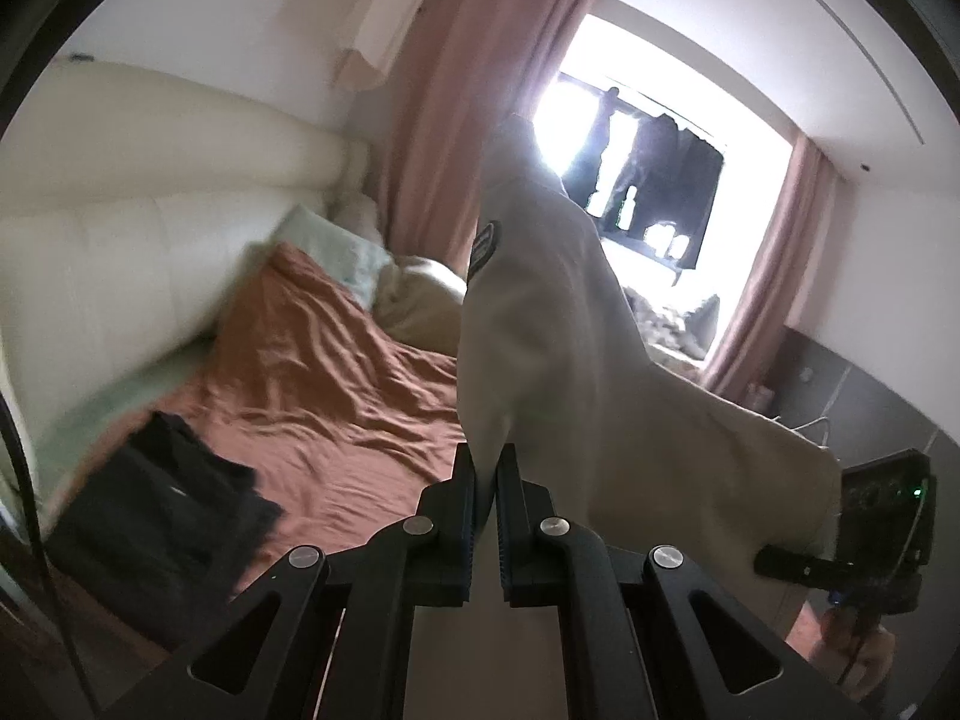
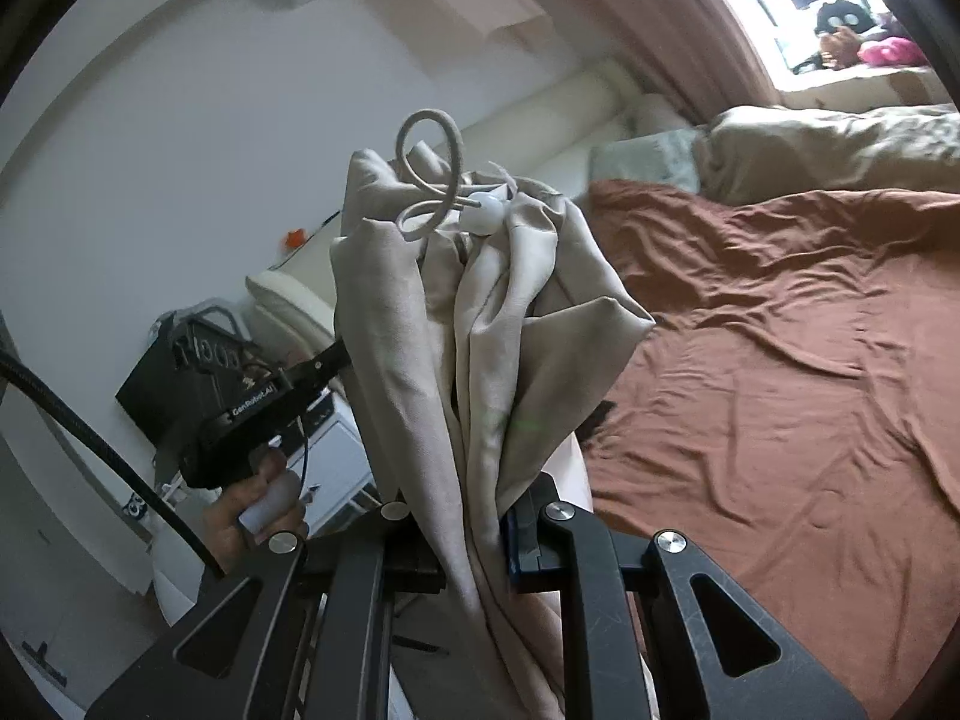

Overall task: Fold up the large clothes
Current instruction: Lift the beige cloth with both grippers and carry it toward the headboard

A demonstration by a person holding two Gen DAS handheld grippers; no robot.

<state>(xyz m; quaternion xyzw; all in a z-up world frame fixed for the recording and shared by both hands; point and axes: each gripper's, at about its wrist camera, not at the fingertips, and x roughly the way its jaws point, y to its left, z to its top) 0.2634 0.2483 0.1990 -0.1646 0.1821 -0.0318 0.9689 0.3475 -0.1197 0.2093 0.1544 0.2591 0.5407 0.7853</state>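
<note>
A large beige garment (image 1: 558, 324) hangs in the air above the bed, held between both grippers. My left gripper (image 1: 486, 468) is shut on one part of it; a dark sleeve patch (image 1: 483, 246) shows above the fingers. My right gripper (image 2: 474, 516) is shut on a bunched part of the same garment (image 2: 480, 324), where a drawstring loop (image 2: 429, 174) and a white cord stopper (image 2: 486, 213) stick up. The right gripper also shows in the left wrist view (image 1: 876, 516), and the left gripper in the right wrist view (image 2: 240, 396).
The bed has a rumpled rust-brown sheet (image 1: 324, 372), also in the right wrist view (image 2: 780, 360). A folded dark garment (image 1: 162, 498) lies at its near left. Pillows (image 1: 336, 252) and a beige duvet (image 2: 828, 144) lie by the cream headboard (image 1: 120, 264). A window with pink curtains (image 1: 456, 96) is behind.
</note>
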